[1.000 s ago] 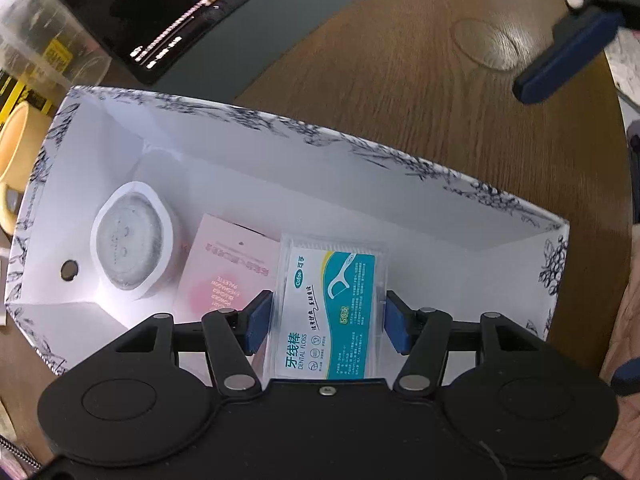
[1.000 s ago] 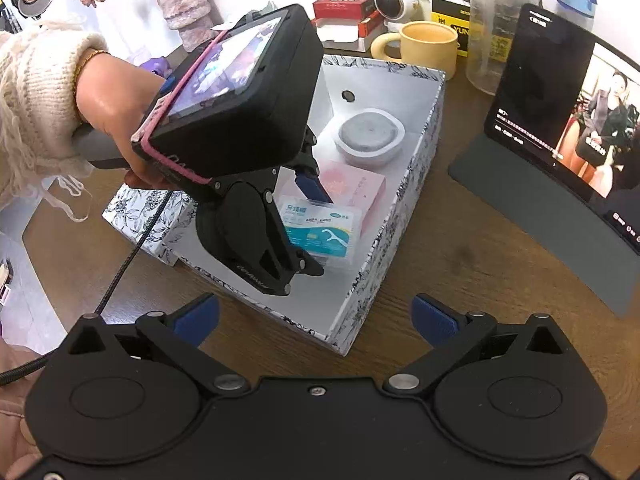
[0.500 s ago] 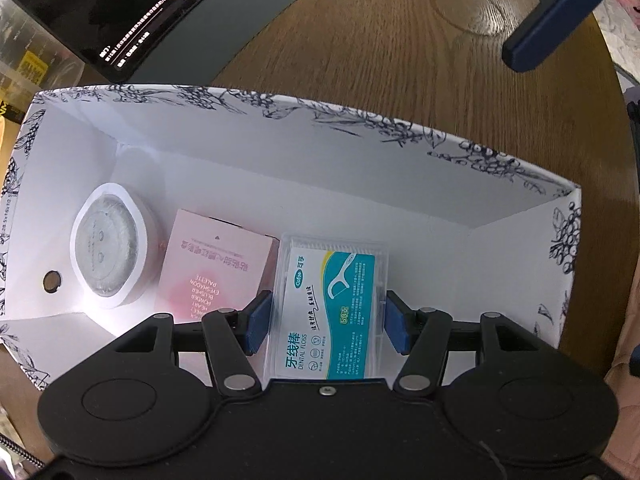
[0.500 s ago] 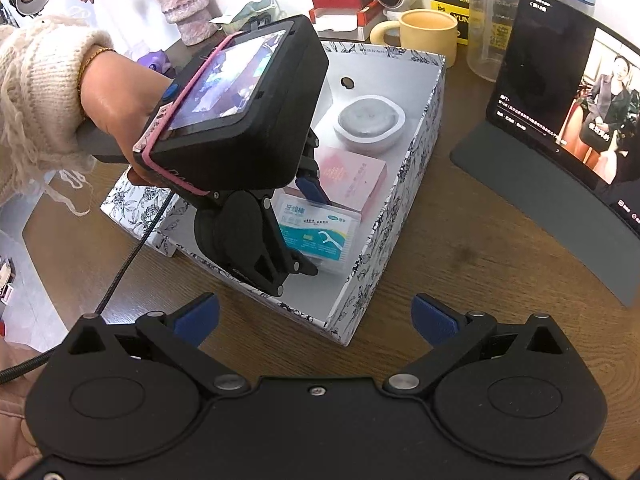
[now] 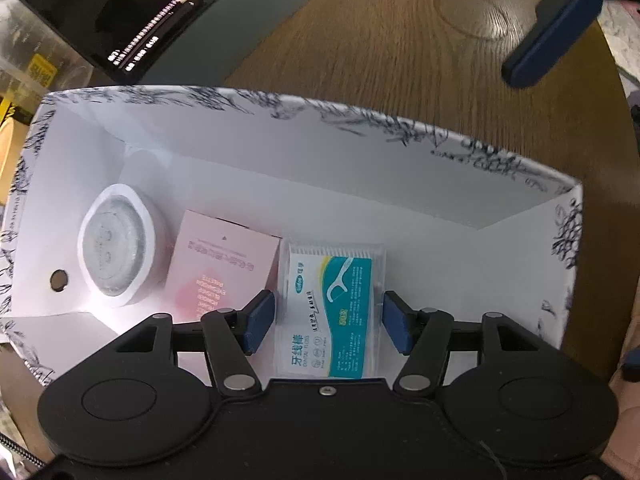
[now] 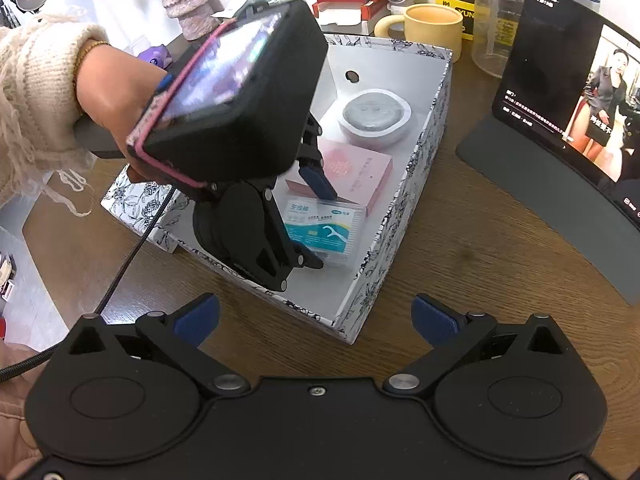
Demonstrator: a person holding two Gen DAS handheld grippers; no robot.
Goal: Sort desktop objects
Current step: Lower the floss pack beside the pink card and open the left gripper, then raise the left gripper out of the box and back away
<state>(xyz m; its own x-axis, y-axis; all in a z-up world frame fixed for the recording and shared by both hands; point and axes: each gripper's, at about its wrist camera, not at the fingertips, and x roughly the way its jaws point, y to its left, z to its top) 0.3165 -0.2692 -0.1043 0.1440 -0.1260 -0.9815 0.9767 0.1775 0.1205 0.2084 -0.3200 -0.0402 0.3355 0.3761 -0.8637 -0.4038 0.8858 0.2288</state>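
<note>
The left gripper (image 5: pixel 329 322) holds its jaws just clear of the dental floss pack (image 5: pixel 332 308) (lying inside the floral box (image 5: pixel 320 184), beside the pink carton (image 5: pixel 224 268)); the right gripper (image 6: pixel 316 320) gapes, empty.

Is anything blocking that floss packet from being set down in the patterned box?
Nothing visible does. The left gripper has the dental floss packet inside the box already, beside the pink carton, with bare white floor to its other side.
</note>
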